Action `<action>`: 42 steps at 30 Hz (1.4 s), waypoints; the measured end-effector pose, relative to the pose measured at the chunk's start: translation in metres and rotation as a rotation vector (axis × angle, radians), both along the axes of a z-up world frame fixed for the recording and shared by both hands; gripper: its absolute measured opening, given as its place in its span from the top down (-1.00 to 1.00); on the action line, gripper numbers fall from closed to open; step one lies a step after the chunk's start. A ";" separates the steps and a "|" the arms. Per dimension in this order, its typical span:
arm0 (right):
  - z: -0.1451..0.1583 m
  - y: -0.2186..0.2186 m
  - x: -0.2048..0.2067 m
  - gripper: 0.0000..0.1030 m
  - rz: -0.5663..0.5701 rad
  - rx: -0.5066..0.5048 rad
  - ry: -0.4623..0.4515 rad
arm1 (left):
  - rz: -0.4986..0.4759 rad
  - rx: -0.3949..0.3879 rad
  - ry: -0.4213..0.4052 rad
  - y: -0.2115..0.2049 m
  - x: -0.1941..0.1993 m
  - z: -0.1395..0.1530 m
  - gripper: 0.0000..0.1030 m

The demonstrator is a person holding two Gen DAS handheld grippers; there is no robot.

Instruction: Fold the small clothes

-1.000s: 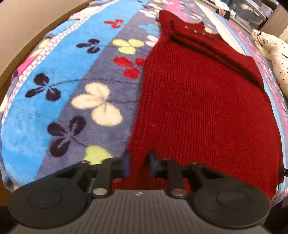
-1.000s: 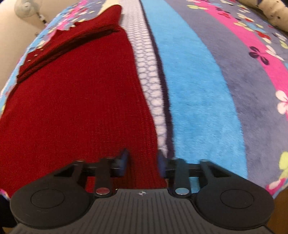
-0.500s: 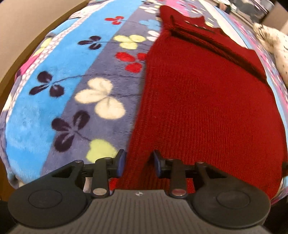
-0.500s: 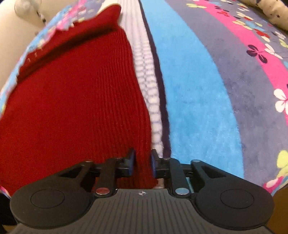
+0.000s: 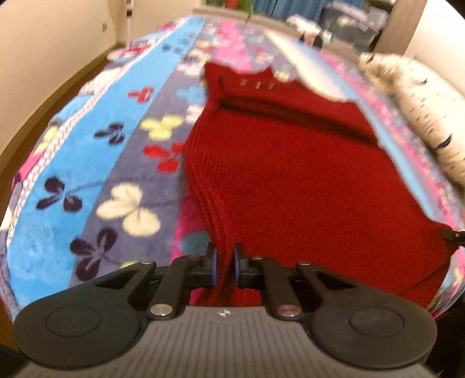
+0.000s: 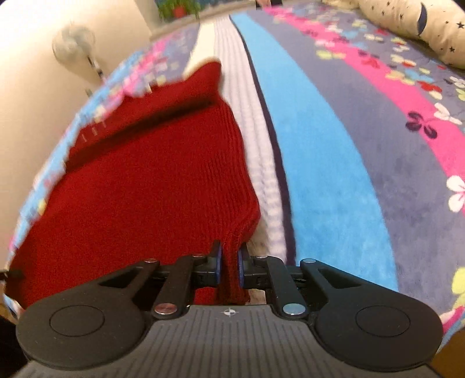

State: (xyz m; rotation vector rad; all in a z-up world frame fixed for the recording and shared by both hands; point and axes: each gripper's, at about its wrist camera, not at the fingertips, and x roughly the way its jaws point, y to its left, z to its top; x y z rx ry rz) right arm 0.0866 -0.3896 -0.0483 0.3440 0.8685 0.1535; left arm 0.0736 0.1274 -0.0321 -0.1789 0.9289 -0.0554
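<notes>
A dark red knitted sweater (image 5: 290, 174) lies on a striped floral blanket (image 5: 87, 162), its sleeves folded across the far end. My left gripper (image 5: 223, 267) is shut on the sweater's near left hem corner and holds it raised off the blanket. My right gripper (image 6: 229, 266) is shut on the near right hem corner of the sweater (image 6: 151, 189), also lifted. The hem sags between the two grippers. The right gripper's tip shows at the right edge of the left wrist view (image 5: 453, 234).
The blanket (image 6: 334, 174) covers a bed. A cream pillow with dark marks (image 5: 427, 116) lies along the right side, also in the right wrist view (image 6: 412, 26). A wall and floor edge (image 5: 43, 87) run to the left. A fan (image 6: 72, 46) stands beyond the bed.
Both grippers have closed on the sweater's near hem corners and lifted them up off the blanket; the views have risen and tilted, and pink blanket now shows under the raised left edge.
</notes>
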 end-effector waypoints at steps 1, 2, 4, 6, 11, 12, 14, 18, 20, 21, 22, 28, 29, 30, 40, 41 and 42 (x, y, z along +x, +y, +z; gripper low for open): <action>0.006 -0.002 -0.002 0.80 -0.002 0.021 -0.033 | 0.001 -0.013 -0.023 0.001 -0.003 0.006 0.79; 0.011 -0.003 -0.002 0.80 0.000 0.034 -0.060 | 0.005 -0.024 -0.040 0.003 -0.005 0.010 0.79; 0.020 -0.003 -0.002 0.80 0.008 0.039 -0.112 | 0.021 -0.050 -0.066 0.009 -0.010 0.018 0.79; 0.030 -0.002 -0.004 0.80 0.016 0.014 -0.153 | 0.032 -0.072 -0.081 0.014 -0.014 0.024 0.79; 0.052 -0.012 -0.016 0.81 0.002 0.053 -0.213 | 0.012 -0.089 -0.134 0.014 -0.022 0.044 0.82; 0.057 -0.011 -0.021 0.81 0.000 0.063 -0.227 | 0.002 -0.090 -0.151 0.013 -0.025 0.050 0.83; 0.066 -0.014 -0.030 0.82 0.005 0.075 -0.266 | -0.023 -0.098 -0.188 0.011 -0.033 0.065 0.85; 0.085 -0.022 -0.052 0.82 -0.010 0.119 -0.330 | -0.048 -0.135 -0.234 0.014 -0.051 0.092 0.86; 0.099 -0.028 -0.067 0.83 -0.005 0.150 -0.372 | -0.044 -0.184 -0.242 0.022 -0.066 0.109 0.88; 0.106 -0.032 -0.076 0.83 0.004 0.155 -0.395 | -0.041 -0.206 -0.244 0.026 -0.073 0.118 0.88; 0.113 -0.036 -0.084 0.83 0.014 0.161 -0.418 | -0.046 -0.225 -0.257 0.031 -0.081 0.128 0.88; 0.123 -0.066 -0.085 0.83 -0.020 0.204 -0.450 | -0.020 -0.240 -0.266 0.052 -0.081 0.137 0.88; 0.119 -0.067 -0.077 0.83 -0.035 0.196 -0.435 | -0.006 -0.227 -0.247 0.054 -0.070 0.132 0.88; 0.114 -0.067 -0.066 0.83 -0.044 0.184 -0.415 | -0.004 -0.217 -0.231 0.053 -0.057 0.127 0.88; 0.060 -0.036 0.076 0.82 -0.049 -0.022 -0.204 | -0.057 -0.065 -0.098 0.059 0.090 0.059 0.87; 0.052 -0.034 0.088 0.82 -0.055 -0.042 -0.182 | -0.043 -0.071 -0.080 0.065 0.099 0.048 0.87; 0.045 -0.032 0.098 0.82 -0.055 -0.060 -0.165 | -0.034 -0.086 -0.064 0.072 0.106 0.035 0.87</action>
